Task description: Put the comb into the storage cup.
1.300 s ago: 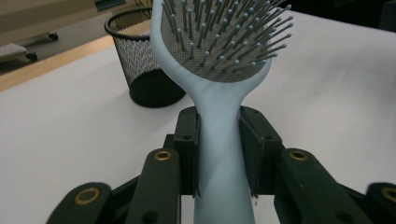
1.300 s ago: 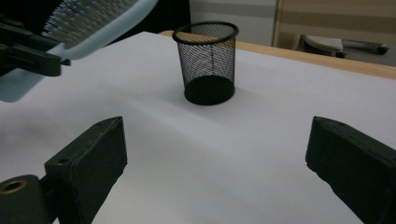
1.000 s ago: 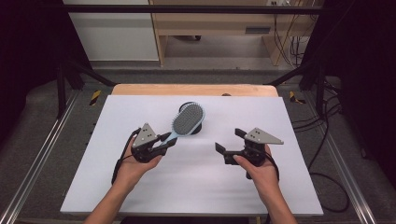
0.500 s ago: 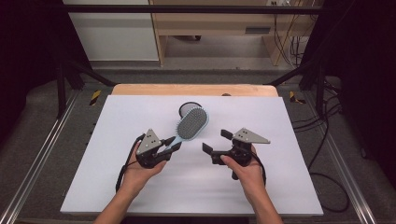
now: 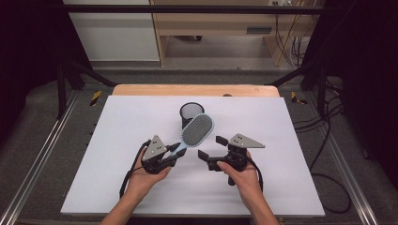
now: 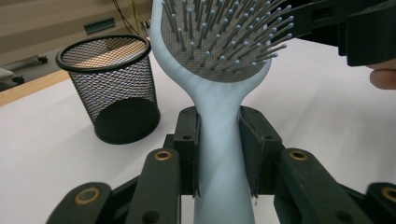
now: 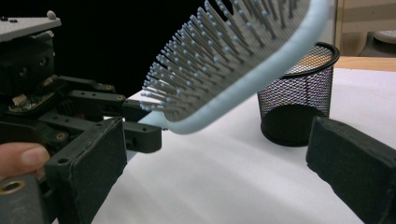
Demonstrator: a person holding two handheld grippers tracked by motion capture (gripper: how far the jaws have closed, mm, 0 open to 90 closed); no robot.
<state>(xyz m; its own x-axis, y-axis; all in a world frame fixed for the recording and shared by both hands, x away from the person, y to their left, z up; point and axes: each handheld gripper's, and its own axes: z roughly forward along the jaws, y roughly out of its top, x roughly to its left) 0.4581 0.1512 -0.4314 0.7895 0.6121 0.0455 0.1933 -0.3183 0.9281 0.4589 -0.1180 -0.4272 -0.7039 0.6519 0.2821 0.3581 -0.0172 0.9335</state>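
Hairbrush [image 5: 196, 131] handle sits clamped in the left gripper [image 5: 174, 152] while the right gripper [image 5: 212, 149] waits open, so next likely comes lowering it into the mesh cup [image 5: 189, 112].

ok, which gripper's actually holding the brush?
The left gripper: its jaws clamp the hairbrush handle. The right gripper stands open beside it, jaws holding nothing.

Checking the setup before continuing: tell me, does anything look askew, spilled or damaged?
Nothing stands out. The mesh cup stands upright on the table, and the left gripper grips the hairbrush by its handle.
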